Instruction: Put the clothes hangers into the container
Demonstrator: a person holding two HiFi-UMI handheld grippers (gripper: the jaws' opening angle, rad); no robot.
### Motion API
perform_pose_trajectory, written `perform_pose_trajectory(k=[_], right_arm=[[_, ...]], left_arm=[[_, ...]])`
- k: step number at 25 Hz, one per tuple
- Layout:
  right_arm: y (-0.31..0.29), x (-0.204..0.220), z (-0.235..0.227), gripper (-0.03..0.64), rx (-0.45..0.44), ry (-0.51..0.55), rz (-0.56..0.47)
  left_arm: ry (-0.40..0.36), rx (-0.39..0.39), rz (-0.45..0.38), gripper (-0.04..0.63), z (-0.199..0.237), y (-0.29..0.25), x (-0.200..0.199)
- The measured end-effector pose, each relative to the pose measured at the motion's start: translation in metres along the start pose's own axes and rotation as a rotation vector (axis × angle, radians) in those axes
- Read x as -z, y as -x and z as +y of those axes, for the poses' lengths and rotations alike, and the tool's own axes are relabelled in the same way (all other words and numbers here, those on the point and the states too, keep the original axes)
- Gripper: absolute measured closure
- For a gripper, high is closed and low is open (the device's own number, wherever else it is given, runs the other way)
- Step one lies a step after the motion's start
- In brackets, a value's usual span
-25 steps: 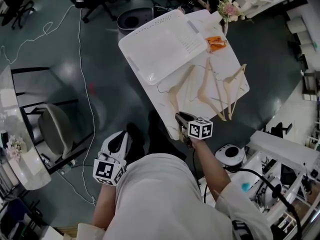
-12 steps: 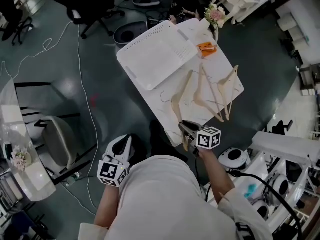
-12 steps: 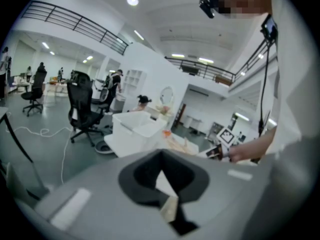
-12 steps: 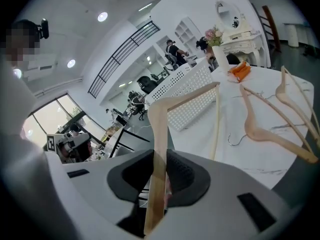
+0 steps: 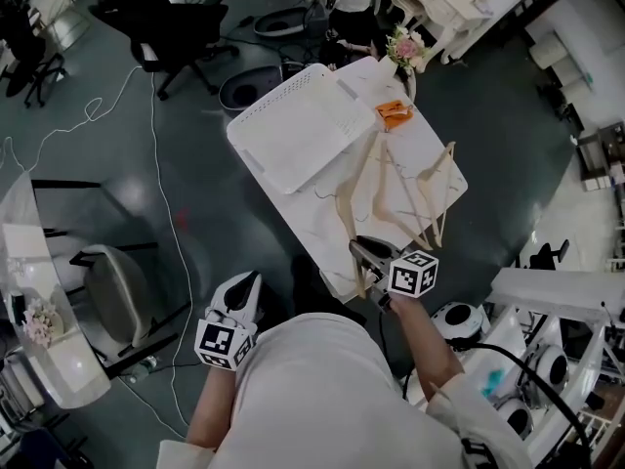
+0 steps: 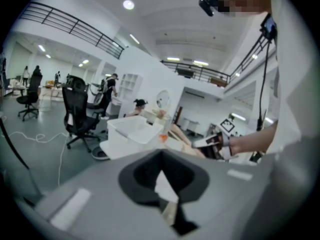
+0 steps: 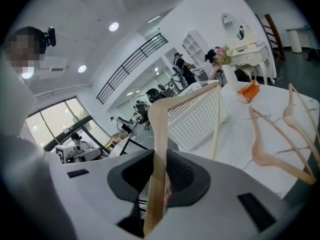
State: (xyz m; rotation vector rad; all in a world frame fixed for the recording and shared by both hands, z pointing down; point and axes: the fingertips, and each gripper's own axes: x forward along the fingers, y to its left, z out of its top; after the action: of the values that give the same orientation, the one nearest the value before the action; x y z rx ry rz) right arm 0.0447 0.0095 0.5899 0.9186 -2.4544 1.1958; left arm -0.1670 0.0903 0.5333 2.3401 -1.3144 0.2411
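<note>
– Which one is doing the work?

– The right gripper. Its jaws are clamping one arm of a wooden hanger, and the rest of that hanger is reaching away from the person toward 12 o'clock, over the near part of the white table.

– And the left gripper?

– It is hanging low at about 7 o'clock beside the person's hip, clear of the table, with its jaws resting together on nothing.

– Where is the container sitting?

– On the far left part of the table, at about 11 o'clock from the held hanger. Nothing is lying in it.

– Any more hangers?

– The loose hangers are lying flat on the table at about 2 o'clock from the right gripper. A small orange thing is sitting just beside the container's right end, and flowers are standing beyond it at the far corner.
</note>
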Motion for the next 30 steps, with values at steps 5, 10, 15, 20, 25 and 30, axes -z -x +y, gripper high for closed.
perform_pose_trajectory(k=[5,10,15,20,25,30], right_arm=[[-0.020,-0.038,0.017,0.543,-0.053,0.051,-0.011],[-0.051,-0.070,0.027,0.543,-0.112,0.084,0.047],[-0.094,-0.102,0.030,0.543,-0.155,0.029,0.123],[-0.139,-0.126,0.024,0.543,-0.164,-0.123,0.203],[-0.170,-0.127,0.004,0.543,-0.079,-0.148,0.350],[-0.200,-0.121,-0.007,0.543,-0.063,-0.164,0.485]], left_arm=[[0.002,-0.028,-0.018,0.594,0.006,0.005,-0.005],[0.013,-0.061,-0.034,0.594,0.013,0.012,-0.007],[0.030,-0.091,-0.045,0.594,0.020,0.012,-0.009],[0.038,-0.114,-0.055,0.594,0.027,0.011,-0.013],[0.043,-0.141,-0.061,0.594,0.033,0.010,-0.018],[0.055,-0.168,-0.064,0.594,0.043,0.010,-0.022]])
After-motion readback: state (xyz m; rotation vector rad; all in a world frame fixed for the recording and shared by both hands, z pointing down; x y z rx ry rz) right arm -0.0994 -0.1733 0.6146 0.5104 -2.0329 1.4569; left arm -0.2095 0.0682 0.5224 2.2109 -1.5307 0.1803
